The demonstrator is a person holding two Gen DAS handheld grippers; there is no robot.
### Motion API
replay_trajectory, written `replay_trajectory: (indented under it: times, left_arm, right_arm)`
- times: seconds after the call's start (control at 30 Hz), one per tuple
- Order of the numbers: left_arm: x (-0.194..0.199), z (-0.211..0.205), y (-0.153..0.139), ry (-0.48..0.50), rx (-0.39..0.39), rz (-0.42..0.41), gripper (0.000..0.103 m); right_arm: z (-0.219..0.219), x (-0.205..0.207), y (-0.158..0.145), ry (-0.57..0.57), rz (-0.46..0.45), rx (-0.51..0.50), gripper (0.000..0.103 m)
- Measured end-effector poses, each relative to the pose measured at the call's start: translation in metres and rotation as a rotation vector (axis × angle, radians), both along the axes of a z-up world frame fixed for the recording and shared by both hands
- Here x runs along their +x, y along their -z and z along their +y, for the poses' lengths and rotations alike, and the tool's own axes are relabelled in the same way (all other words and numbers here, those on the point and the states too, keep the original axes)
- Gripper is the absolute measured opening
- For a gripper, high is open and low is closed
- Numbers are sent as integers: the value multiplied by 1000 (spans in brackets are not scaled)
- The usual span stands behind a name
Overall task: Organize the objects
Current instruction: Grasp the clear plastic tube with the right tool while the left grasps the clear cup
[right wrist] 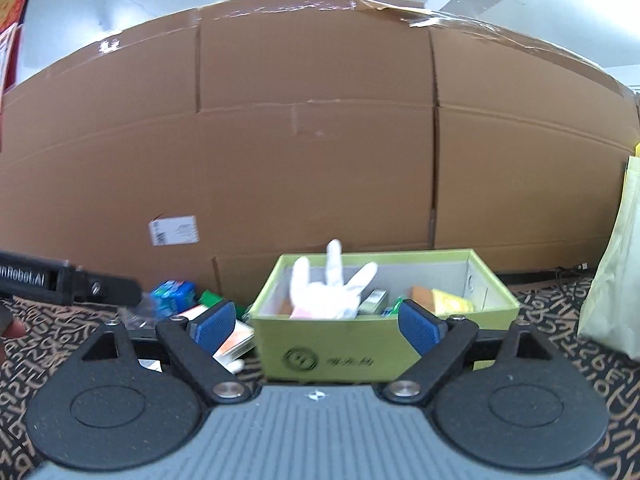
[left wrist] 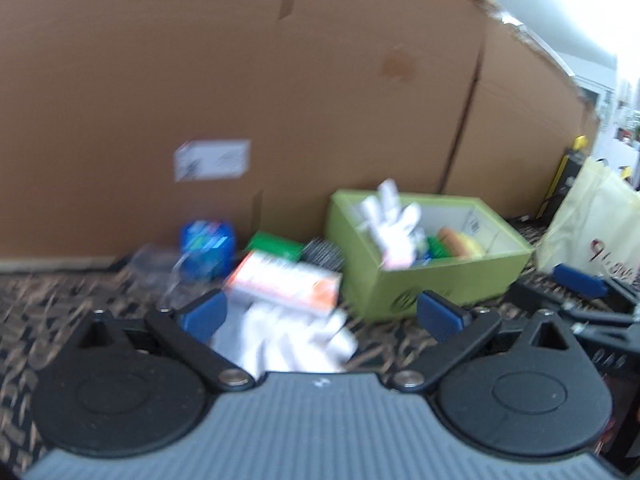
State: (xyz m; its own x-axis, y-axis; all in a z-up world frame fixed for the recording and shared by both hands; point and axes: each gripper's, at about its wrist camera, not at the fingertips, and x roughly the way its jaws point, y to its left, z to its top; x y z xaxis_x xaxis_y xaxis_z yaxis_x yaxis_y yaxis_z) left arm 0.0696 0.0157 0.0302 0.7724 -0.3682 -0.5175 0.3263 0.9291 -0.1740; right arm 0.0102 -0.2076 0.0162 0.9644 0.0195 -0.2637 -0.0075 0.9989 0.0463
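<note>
A green box (left wrist: pixel 416 286) (right wrist: pixel 360 344) stands on the patterned carpet and holds a white glove (left wrist: pixel 390 226) (right wrist: pixel 328 290) with fingers sticking up, plus orange and yellow items (right wrist: pixel 444 300). My left gripper (left wrist: pixel 322 314) is open above a second white glove (left wrist: pixel 292 338) lying on the carpet. Behind that glove lie an orange-and-white carton (left wrist: pixel 284 282) (right wrist: pixel 232 340), a green packet (left wrist: pixel 274 246), a dark round scrubber (left wrist: pixel 324 254) and a blue pack (left wrist: pixel 208 248) (right wrist: pixel 174 294). My right gripper (right wrist: pixel 316 326) is open and empty, just in front of the green box.
A tall brown cardboard wall (left wrist: pixel 240 80) (right wrist: pixel 320 140) closes the back. A cream bag (left wrist: pixel 596 224) (right wrist: pixel 616 280) stands to the right of the green box. Clear plastic wrap (left wrist: pixel 154 266) lies left of the blue pack.
</note>
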Motion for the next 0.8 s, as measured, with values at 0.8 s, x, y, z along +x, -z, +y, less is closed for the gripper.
replay_trajectory:
  times: [0.8]
  left_arm:
    - [100,85,59,-264,-17,76,95]
  right_arm:
    - [127,60,58,-208,241,13,80]
